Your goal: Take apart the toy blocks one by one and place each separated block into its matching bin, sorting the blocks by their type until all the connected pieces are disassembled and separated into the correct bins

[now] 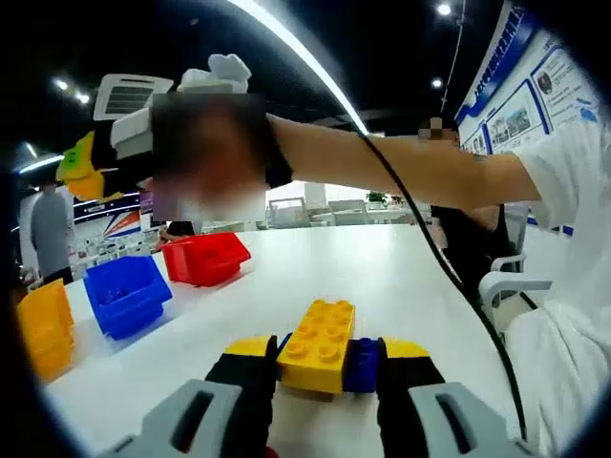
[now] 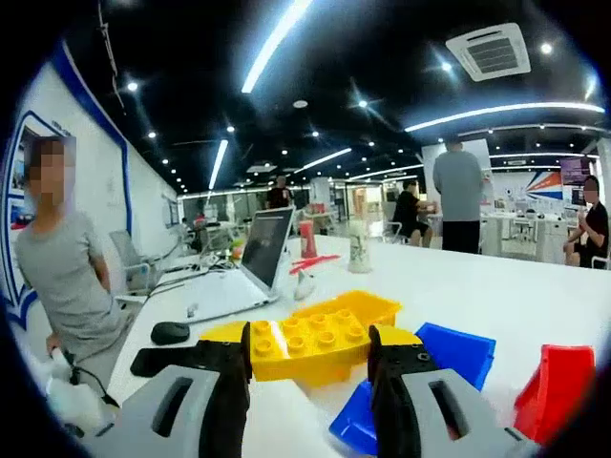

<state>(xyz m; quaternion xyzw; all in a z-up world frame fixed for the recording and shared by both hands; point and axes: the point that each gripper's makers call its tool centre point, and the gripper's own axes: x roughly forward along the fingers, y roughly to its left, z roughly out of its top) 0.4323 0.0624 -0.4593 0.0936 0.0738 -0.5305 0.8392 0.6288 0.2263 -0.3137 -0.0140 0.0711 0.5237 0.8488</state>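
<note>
Jaws clamped on plastic on both sides: the left gripper (image 1: 320, 374) grasps a stack of toy blocks, a yellow studded plastic brick (image 1: 320, 345) seated on a blue brick (image 1: 360, 366), held low over the white surface (image 1: 382, 277), the stack's long axis running away from the camera between the jaws. The right gripper (image 2: 310, 367) grips a separated yellow studded block (image 2: 310, 345) across its short sides, its long axis lying crosswise between the jaws. Directly beyond and touching distance below that block sits a yellow plastic bin (image 2: 368, 307), with a blue plastic bin (image 2: 449, 358) just beside it and a red plastic bin (image 2: 554, 386) farther along; the right gripper is plainly the nearer to the bins, and a drop into the yellow bin appears to be the step in hand. In the left gripper view the right gripper (image 1: 91, 167) shows raised above the row of bins, yellow block in its jaws, on a person's outstretched arm (image 1: 401, 162). An open laptop (image 2: 258, 253), a black mouse (image 2: 170, 332) and other people stand beyond.
</note>
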